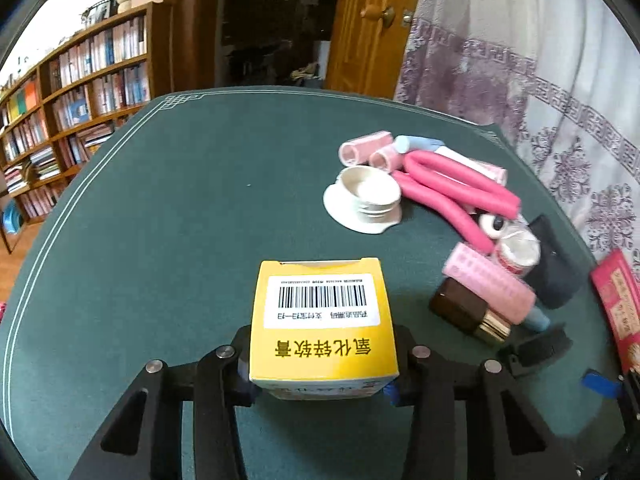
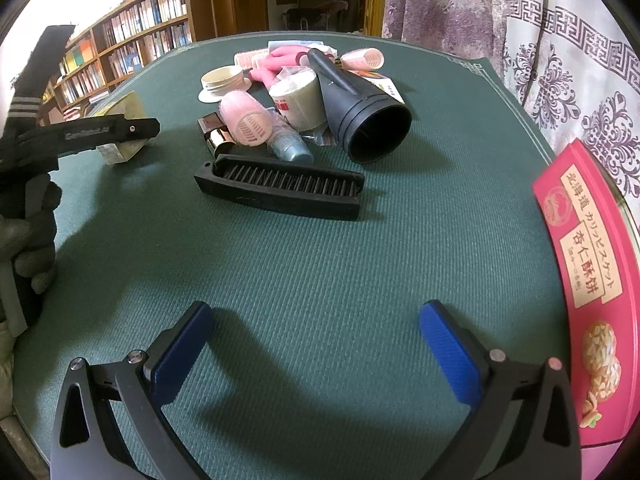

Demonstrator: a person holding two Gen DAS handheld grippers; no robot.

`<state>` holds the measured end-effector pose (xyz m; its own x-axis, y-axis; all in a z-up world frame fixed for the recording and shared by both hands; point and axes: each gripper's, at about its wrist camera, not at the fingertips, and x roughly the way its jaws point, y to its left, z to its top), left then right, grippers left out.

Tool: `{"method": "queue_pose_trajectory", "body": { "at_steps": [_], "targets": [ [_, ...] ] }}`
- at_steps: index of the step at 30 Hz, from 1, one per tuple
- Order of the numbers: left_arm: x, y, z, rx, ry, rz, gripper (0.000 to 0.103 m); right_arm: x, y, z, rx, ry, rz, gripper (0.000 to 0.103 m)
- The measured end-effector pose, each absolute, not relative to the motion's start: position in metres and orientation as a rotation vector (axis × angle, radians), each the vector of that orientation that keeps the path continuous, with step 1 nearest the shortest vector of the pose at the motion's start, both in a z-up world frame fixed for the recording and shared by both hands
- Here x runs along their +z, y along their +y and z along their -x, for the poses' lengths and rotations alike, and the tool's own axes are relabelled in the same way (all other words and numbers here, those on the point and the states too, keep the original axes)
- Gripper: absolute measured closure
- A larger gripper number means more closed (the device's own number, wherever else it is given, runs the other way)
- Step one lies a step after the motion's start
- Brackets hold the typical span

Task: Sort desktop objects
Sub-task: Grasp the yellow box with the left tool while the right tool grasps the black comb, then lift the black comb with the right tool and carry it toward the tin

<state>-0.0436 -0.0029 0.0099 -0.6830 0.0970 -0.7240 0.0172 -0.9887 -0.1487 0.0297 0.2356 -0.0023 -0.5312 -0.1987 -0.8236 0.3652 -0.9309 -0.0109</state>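
Observation:
A yellow ointment box (image 1: 324, 320) with a barcode label sits between the pads of my left gripper (image 1: 324, 360), which is shut on it low over the green table mat (image 1: 160, 240). In the right wrist view the same box (image 2: 126, 110) shows at the left behind the left gripper's finger (image 2: 120, 130). My right gripper (image 2: 316, 320) stands wide open over bare mat with nothing between its blue pads. Ahead of it lie a black brush (image 2: 280, 188), a black nozzle (image 2: 360, 112), pink hair rollers (image 2: 246, 118), a white lid (image 2: 222, 82) and pink foam rods (image 1: 452, 188).
A pink biscuit box (image 2: 580, 280) lies at the table's right edge. A brown and gold bottle (image 1: 468, 312) and a white taped roll (image 2: 298, 100) are in the pile. A gloved hand (image 2: 28, 240) holds the left gripper. Bookshelves and a patterned curtain stand behind.

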Motion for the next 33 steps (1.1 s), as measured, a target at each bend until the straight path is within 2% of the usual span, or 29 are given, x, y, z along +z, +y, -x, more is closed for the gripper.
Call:
{"method": "queue_pose_trajectory", "body": {
  "at_steps": [9,21,29,33],
  "targets": [
    [0.004,-0.007,0.049,2.785,-0.33,1.254,0.057,0.004,0.208,0.006,-2.477,0.204,-1.398,0.0],
    [0.002,-0.006,0.046,2.782,-0.354,1.251,0.057,0.009,0.192,0.042,-2.569,0.168,-1.407,0.0],
    [0.001,-0.005,0.046,2.787,-0.341,1.255,0.057,0.02,0.21,0.054,-2.538,-0.083,-1.457,0.0],
    [0.001,-0.008,0.045,2.781,-0.354,1.251,0.057,0.021,0.197,0.065,-2.592,0.069,-1.438,0.0]
  ]
}}
